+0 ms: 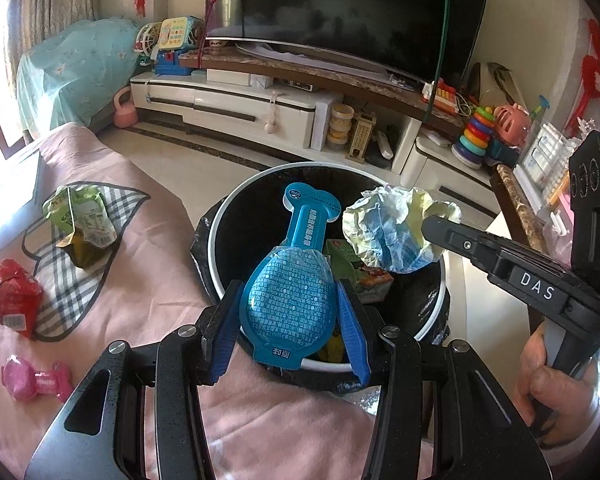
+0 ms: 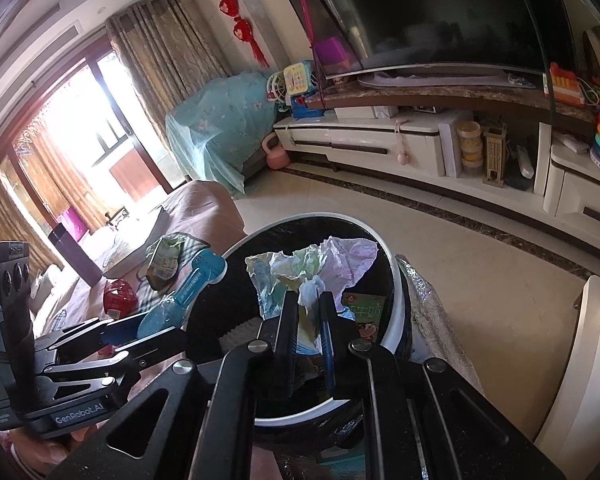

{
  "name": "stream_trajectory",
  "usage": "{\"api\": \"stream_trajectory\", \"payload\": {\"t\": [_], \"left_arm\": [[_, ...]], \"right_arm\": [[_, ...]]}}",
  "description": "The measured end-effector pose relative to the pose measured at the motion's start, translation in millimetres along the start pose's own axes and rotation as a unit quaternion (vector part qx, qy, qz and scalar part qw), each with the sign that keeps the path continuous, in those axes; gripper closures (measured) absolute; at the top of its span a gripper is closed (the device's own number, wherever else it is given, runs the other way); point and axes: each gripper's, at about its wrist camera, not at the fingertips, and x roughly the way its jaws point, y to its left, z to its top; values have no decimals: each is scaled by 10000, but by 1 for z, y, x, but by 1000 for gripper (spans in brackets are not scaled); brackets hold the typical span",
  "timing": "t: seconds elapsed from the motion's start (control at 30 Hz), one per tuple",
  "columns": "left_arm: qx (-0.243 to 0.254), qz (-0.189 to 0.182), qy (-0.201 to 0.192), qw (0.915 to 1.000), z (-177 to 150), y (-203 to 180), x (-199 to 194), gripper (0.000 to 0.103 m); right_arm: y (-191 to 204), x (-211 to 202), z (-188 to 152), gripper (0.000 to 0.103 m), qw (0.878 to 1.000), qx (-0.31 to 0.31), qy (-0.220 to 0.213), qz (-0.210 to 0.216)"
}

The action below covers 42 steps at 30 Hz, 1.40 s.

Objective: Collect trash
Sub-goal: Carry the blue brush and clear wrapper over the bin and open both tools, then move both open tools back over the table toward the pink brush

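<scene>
Directly ahead of both my tools sits a round black bin with a white rim, some packaging already inside. My left gripper clamps a blue paddle-shaped packet by its wide end, its neck reaching out over the bin's mouth. My right gripper pinches a crumpled paper wad, also above the opening. Off to the left tool's left, a green wrapper, red packet and pink wrapper wait on the pink cover. The long packet could catch the rim and tip outside; the light wad might cling to my pads.
</scene>
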Motion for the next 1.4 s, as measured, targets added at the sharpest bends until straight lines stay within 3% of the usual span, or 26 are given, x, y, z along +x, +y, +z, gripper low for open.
{"api": "stream_trajectory", "payload": {"t": [0.43, 0.47, 0.57, 0.67, 0.73, 0.8, 1.1, 1.4], "left_arm": [[-55, -31, 95, 9999, 5, 1, 11, 57], [-76, -35, 115, 9999, 5, 2, 11, 53], [-200, -31, 69, 9998, 2, 9, 4, 30], [-288, -13, -57, 9996, -6, 17, -9, 28], [-324, 28, -112, 9994, -13, 23, -16, 27], [-361, 117, -161, 9991, -21, 30, -25, 27], [-750, 458, -236, 9959, -67, 72, -60, 26], [-1224, 745, -273, 9893, -109, 115, -91, 26]], "right_arm": [[-3, 3, 4, 90, 10000, 11, 28, -48], [-3, 3, 4, 88, 10000, 1, 39, -45], [-3, 4, 3, 86, 10000, 12, 77, -6], [-2, 1, 1, 65, 9999, 68, 44, 75], [0, -3, 0, 35, 9999, 97, -46, 132], [5, -7, -1, 27, 9997, 101, -131, 199], [41, -22, -11, 20, 9986, -97, -270, 442], [89, -16, -39, 17, 9962, -392, -28, 778]]}}
